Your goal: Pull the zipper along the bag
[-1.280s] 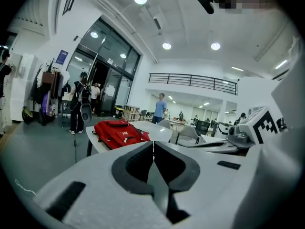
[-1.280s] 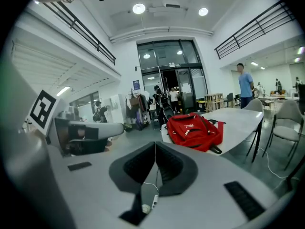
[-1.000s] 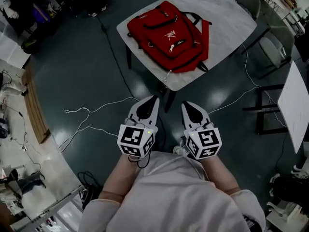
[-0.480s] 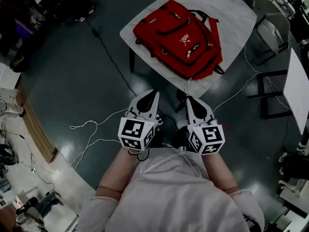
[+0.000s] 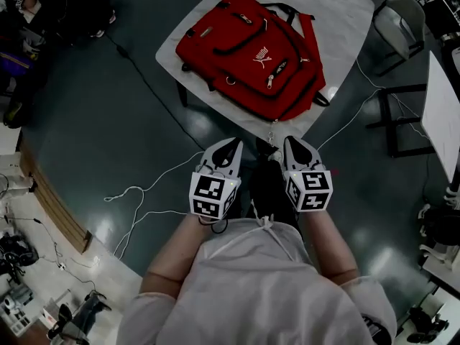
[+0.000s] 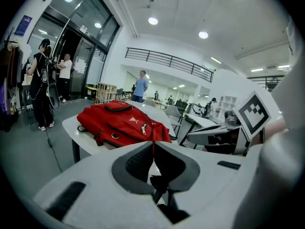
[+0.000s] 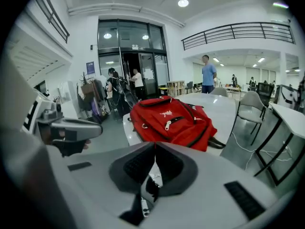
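A red backpack [image 5: 251,52] lies flat on a white table [image 5: 345,13], also seen as the red backpack [image 6: 121,123] and red backpack [image 7: 169,119] in the gripper views. A silver zipper pull [image 5: 271,82] shows on its front pocket, and another pull hangs off the table's near edge. My left gripper [image 5: 234,143] and right gripper [image 5: 291,141] hover side by side in front of the table, short of the bag. Both are shut with nothing between the jaws, tips meeting in each gripper view: left gripper [image 6: 153,142], right gripper [image 7: 155,144].
White cables [image 5: 144,192] trail over the dark floor to the left, and a black cable runs from under the table. A grey chair [image 5: 399,24] and a dark desk frame [image 5: 406,121] stand to the right. People stand in the background near the glass doors [image 7: 128,75].
The view has advanced toward the table: the backpack now sits nearer and more upright in frame. Both grippers have stayed shut and moved up close to the table's near edge.
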